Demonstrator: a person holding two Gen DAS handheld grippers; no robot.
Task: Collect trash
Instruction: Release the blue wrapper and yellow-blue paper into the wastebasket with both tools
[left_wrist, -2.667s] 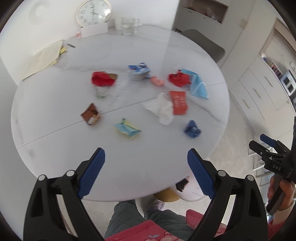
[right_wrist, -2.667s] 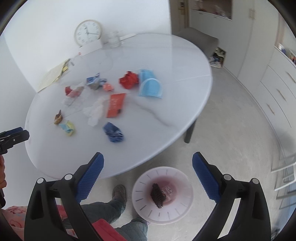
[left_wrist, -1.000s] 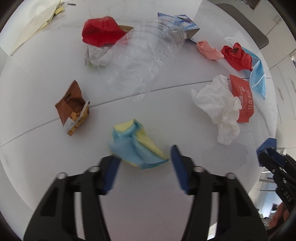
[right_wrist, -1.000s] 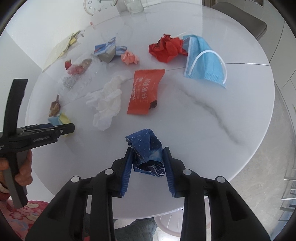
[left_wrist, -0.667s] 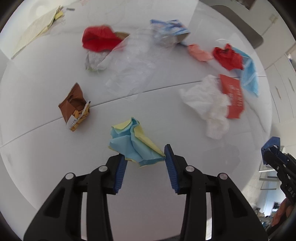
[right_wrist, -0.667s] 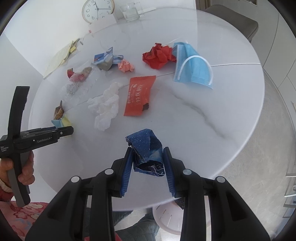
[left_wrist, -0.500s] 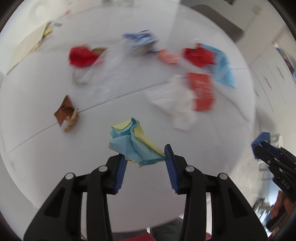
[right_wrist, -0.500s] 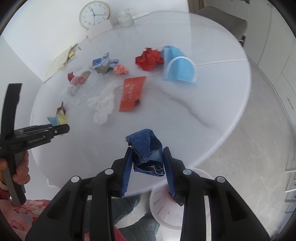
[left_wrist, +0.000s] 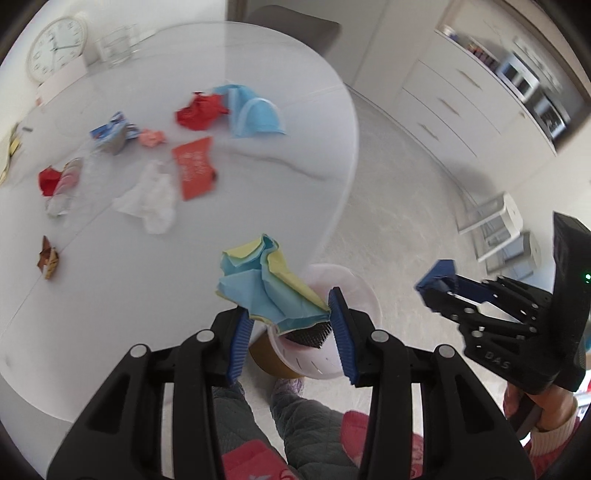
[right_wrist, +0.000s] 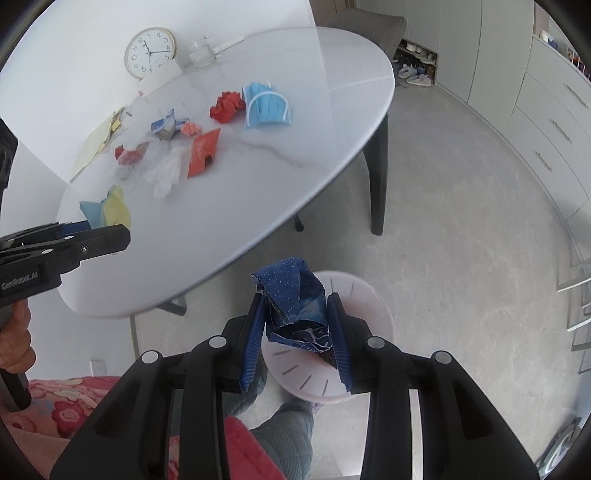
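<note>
My left gripper (left_wrist: 288, 306) is shut on a crumpled blue and yellow paper (left_wrist: 262, 284), held above the front edge of the white round table (left_wrist: 110, 295) and over the pale bin (left_wrist: 354, 291) on the floor. In the right wrist view my right gripper (right_wrist: 296, 299) holds a dark blue speckled wrapper (right_wrist: 291, 291) over the same bin (right_wrist: 365, 314). Its jaws are opening, with the pads still against the wrapper. Each gripper shows in the other's view: the right gripper (left_wrist: 430, 286) at the right, the left gripper (right_wrist: 107, 230) at the left with its paper (right_wrist: 107, 208).
On the table lie a blue face mask (left_wrist: 255, 114), a red crumpled wad (left_wrist: 199, 110), an orange-red wrapper (left_wrist: 195, 168), a white tissue (left_wrist: 147, 199), a brown wrapper (left_wrist: 48, 258) and a clear bottle (left_wrist: 59, 184). A dark table leg (right_wrist: 376, 177) stands near the bin. A person's legs (left_wrist: 295, 421) are below.
The left gripper closed on the blue and yellow paper and lifted it off the table. Both grippers swung with their pieces from over the table to above the bin beside the table's edge.
</note>
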